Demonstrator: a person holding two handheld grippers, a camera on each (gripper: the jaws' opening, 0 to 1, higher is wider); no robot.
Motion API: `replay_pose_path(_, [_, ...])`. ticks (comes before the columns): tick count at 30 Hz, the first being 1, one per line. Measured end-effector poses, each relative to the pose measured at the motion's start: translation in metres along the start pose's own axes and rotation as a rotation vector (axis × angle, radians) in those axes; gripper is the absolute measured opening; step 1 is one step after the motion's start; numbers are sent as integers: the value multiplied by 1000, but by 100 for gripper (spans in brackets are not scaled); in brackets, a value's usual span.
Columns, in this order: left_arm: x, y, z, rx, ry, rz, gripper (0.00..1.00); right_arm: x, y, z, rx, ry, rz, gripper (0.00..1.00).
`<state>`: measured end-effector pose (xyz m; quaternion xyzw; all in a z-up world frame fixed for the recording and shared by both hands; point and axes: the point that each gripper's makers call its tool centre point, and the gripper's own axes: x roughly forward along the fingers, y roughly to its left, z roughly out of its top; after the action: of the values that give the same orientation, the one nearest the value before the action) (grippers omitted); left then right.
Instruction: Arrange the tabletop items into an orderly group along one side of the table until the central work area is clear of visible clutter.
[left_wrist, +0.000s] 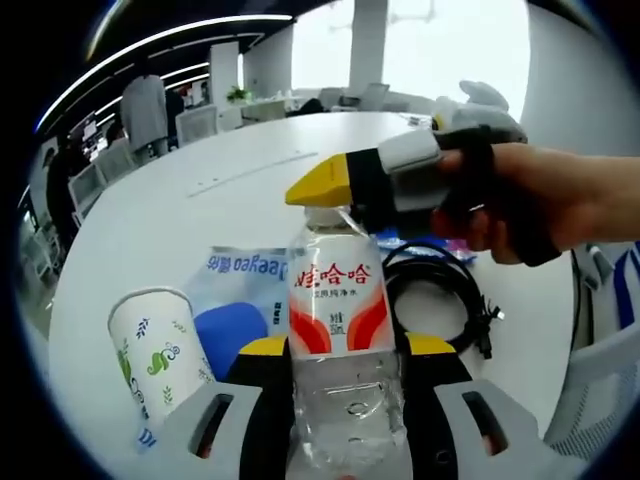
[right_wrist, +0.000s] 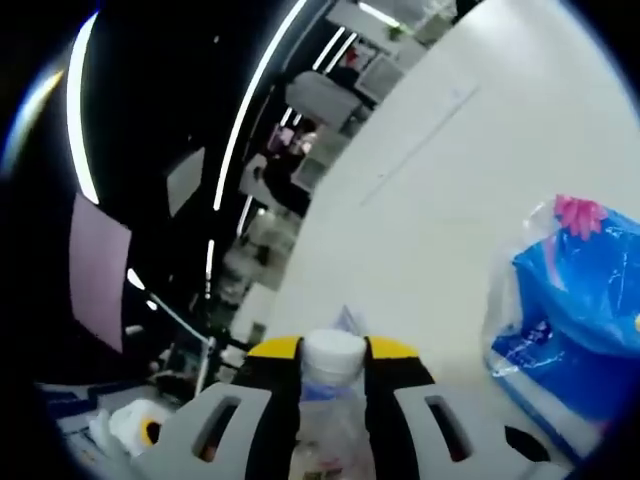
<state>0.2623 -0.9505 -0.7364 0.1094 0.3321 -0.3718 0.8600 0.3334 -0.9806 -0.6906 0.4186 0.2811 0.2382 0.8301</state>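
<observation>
A clear water bottle (left_wrist: 340, 330) with a red and white label stands upright between the jaws of my left gripper (left_wrist: 347, 345), which is shut on its body. My right gripper (left_wrist: 330, 195), held by a hand (left_wrist: 520, 200), comes in from the right and meets the bottle's top. In the right gripper view the white bottle cap (right_wrist: 333, 352) sits between the yellow-tipped jaws of my right gripper (right_wrist: 333, 362), which is shut on it. A paper cup (left_wrist: 155, 355) with green marks stands to the bottle's left.
A blue plastic tissue pack (left_wrist: 235, 290) (right_wrist: 570, 320) lies on the white table (left_wrist: 200, 190) behind the cup. A coiled black cable (left_wrist: 440, 300) rests to the bottle's right. Office chairs (left_wrist: 95, 170) line the table's far left edge.
</observation>
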Motion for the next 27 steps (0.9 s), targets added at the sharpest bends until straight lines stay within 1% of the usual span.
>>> replay_pose_path(4, [-7,1,-1,-2,-7,9,39,-2,17,-1,-80,-12,33,20])
replay_pose_path(7, [-14,3,-2,-14,-16,19,39,-6,38,-3,-184,-22,69,19])
replay_pose_path(12, [-23,4,-5,-29,-26,34,38,-13,63,-8,-312,-44,101,19])
replay_pose_path(16, [-30,3,-8,-50,-40,40,38,-18,82,-16,-434,-44,117,19])
replay_pose_path(19, [-35,1,-10,-58,-47,44,38,-22,95,-23,-509,-42,130,19])
replay_pose_path(23, [-44,0,-13,-68,-61,54,37,-28,119,-36,-641,-44,176,19])
replay_pose_path(27, [-53,1,-8,-62,-86,61,37,-33,136,-40,-688,-58,182,18])
